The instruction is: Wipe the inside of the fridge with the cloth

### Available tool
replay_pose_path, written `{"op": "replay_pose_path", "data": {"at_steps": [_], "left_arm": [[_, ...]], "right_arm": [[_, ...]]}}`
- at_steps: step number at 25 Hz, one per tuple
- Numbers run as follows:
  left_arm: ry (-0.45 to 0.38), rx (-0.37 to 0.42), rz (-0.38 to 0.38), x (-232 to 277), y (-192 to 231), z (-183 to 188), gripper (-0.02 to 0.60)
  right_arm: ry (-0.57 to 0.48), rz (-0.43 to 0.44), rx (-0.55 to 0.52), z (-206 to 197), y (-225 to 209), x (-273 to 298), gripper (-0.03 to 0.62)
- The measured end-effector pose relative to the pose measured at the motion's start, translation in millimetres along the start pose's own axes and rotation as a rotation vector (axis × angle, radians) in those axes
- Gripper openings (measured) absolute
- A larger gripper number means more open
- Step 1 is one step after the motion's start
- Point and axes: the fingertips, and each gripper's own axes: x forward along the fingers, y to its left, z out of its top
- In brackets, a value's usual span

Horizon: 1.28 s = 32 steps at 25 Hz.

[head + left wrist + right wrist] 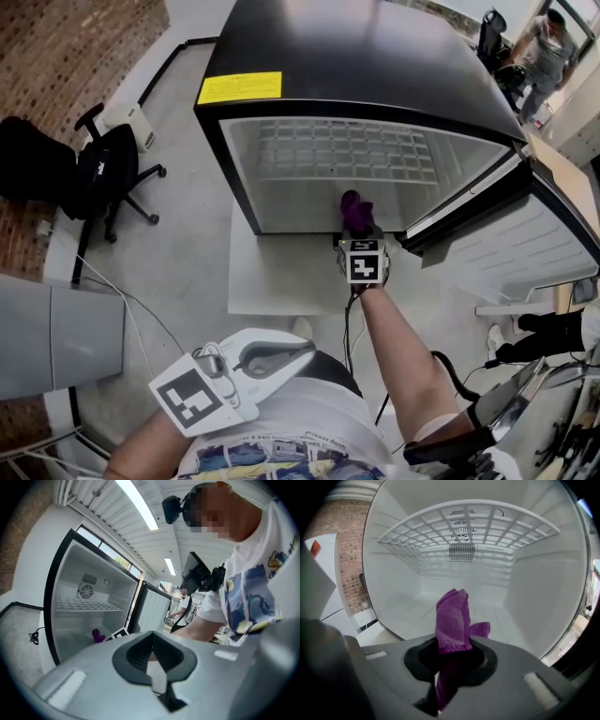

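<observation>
The black fridge [356,56] stands open, its white inside [375,197] bare except for a wire shelf [347,150]. My right gripper [361,230] is at the lower front edge of the opening, shut on a purple cloth [356,211]. In the right gripper view the cloth [452,620] sticks up from the closed jaws of that gripper [452,658], above the fridge floor and under the shelf [468,524]. My left gripper [305,349] is held back by the person's torso, shut and empty. The left gripper view shows that gripper [152,656], the fridge [84,616] and the cloth [97,635] beyond.
The fridge door [525,234] swings out to the right. The fridge rests on a white base [281,277]. A black office chair [108,173] and a grey cabinet [56,337] stand at left, with a cable [131,309] on the floor. A person [548,47] stands far back right.
</observation>
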Motion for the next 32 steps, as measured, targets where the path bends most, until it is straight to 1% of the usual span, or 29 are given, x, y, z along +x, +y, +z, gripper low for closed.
{"op": "replay_pose_path", "data": {"at_steps": [6,14,19,25,32], "left_arm": [[-0.017,-0.009,0.051,-14.4,2.0,-1.5,0.006],[-0.035,-0.023,0.13,-41.8,0.1,-6.0,0.006],[-0.044,-0.03,0.169,-58.5,-2.1,-10.7,0.006],[-0.051,-0.026,0.177,-69.4,-9.6,-13.1,0.006],[-0.064,-0.012,0.152,-75.5,-23.5,-13.2,0.005]], "right_arm": [[-0.02,0.094,-0.032,11.4,50.5,6.8,0.054],[-0.021,0.234,-0.058,20.1,126.7,10.5,0.054],[-0.026,0.305,-0.071,22.6,163.3,7.5,0.054],[-0.054,0.385,-0.101,33.0,192.8,-8.6,0.054],[-0.088,0.418,-0.157,43.3,200.1,-41.2,0.054]]}}
